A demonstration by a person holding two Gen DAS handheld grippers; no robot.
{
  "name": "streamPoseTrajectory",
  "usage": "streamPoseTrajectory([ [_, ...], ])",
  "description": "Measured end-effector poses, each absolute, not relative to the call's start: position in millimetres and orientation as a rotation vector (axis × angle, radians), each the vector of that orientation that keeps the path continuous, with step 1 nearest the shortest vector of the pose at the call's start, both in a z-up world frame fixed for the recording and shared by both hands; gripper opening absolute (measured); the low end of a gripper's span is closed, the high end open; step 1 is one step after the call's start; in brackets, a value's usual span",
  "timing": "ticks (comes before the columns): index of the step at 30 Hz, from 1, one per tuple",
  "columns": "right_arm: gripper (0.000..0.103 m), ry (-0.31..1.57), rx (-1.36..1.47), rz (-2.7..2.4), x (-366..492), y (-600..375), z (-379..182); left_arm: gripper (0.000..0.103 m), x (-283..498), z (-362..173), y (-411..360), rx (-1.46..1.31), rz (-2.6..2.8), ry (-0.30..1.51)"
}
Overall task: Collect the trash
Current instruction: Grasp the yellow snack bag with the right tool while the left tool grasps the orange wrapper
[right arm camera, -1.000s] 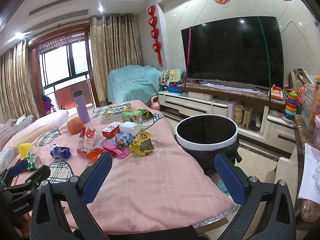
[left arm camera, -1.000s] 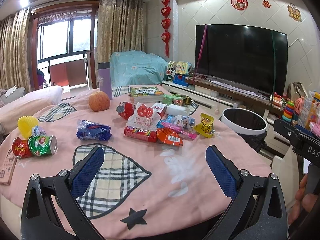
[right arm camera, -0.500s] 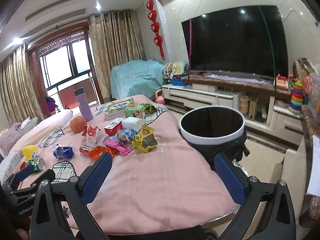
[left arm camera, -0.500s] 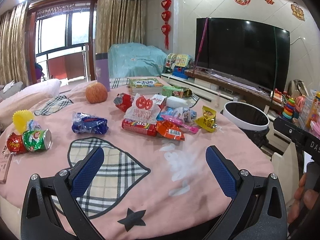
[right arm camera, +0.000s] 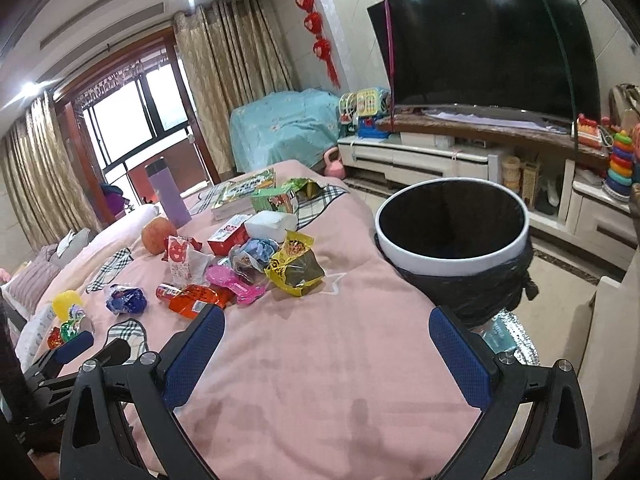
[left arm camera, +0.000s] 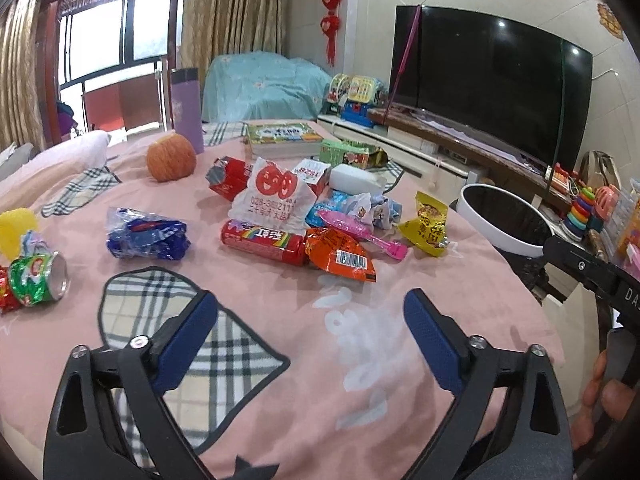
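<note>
Trash lies in a heap on the pink tablecloth (left arm camera: 280, 320): an orange wrapper (left arm camera: 344, 256), a red candy tube (left arm camera: 262, 241), a blue wrapper (left arm camera: 146, 235), a yellow packet (left arm camera: 429, 224), a white printed bag (left arm camera: 272, 196) and a crushed green can (left arm camera: 38, 280). The white-rimmed bin (right arm camera: 452, 232) with a black liner stands off the table's right edge. My left gripper (left arm camera: 310, 336) is open and empty, short of the heap. My right gripper (right arm camera: 326, 348) is open and empty over bare cloth; the yellow packet (right arm camera: 294, 266) and orange wrapper (right arm camera: 196, 300) lie beyond it.
An orange (left arm camera: 171, 158), a purple flask (left arm camera: 186, 108), a book (left arm camera: 282, 140) and a white box (left arm camera: 354, 178) sit at the table's far side. A TV (right arm camera: 488, 40) on a low cabinet fills the right wall. A toy stack (right arm camera: 618, 160) stands at far right.
Both grippers have moved forward and lower toward the table; the heap and the bin look nearer and larger. Both stay open and empty.
</note>
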State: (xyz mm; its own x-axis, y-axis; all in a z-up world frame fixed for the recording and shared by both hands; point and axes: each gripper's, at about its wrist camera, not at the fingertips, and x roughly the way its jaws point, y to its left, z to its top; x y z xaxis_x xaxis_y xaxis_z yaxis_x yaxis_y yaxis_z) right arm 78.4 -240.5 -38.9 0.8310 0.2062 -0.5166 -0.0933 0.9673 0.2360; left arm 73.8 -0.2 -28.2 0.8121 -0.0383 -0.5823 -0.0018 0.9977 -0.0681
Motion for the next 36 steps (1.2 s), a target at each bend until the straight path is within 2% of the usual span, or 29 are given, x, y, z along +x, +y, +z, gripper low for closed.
streamPoseTrajectory([
  [4,0.096,0.589,0.189,0.183,94.1,-234.7,-41.6,0.09,91.4,-32.6,0.4,-0.081,-0.027,0.652],
  [9,0.077,0.651,0.186,0.23,118.6,-224.1,-50.9,0.083,111.6,-39.2,-0.9,-0.079,-0.035,0.684],
  [11,0.072,0.673,0.19,0.247,126.5,-220.4,-55.5,0.082,118.2,-41.8,-0.2,-0.083,-0.039,0.699],
  [17,0.06,0.737,0.211,0.291,152.6,-213.3,-67.7,0.076,141.9,-51.9,4.1,-0.105,-0.049,0.752],
  [22,0.056,0.779,0.21,0.314,171.9,-207.5,-75.7,0.068,157.3,-61.5,3.9,-0.131,-0.064,0.796],
  [28,0.048,0.825,0.217,0.347,190.9,-198.6,-86.4,0.045,167.2,-65.4,0.9,-0.148,-0.102,0.823],
  [31,0.037,0.84,0.226,0.363,198.1,-195.8,-89.6,0.024,169.0,-66.3,-2.9,-0.143,-0.118,0.828],
  [33,0.007,0.843,0.229,0.379,201.3,-194.1,-90.2,0.012,168.9,-65.6,-4.0,-0.138,-0.123,0.823],
  [36,0.0,0.828,0.212,0.386,197.7,-192.7,-87.2,0.009,165.3,-62.2,-5.8,-0.132,-0.13,0.807],
])
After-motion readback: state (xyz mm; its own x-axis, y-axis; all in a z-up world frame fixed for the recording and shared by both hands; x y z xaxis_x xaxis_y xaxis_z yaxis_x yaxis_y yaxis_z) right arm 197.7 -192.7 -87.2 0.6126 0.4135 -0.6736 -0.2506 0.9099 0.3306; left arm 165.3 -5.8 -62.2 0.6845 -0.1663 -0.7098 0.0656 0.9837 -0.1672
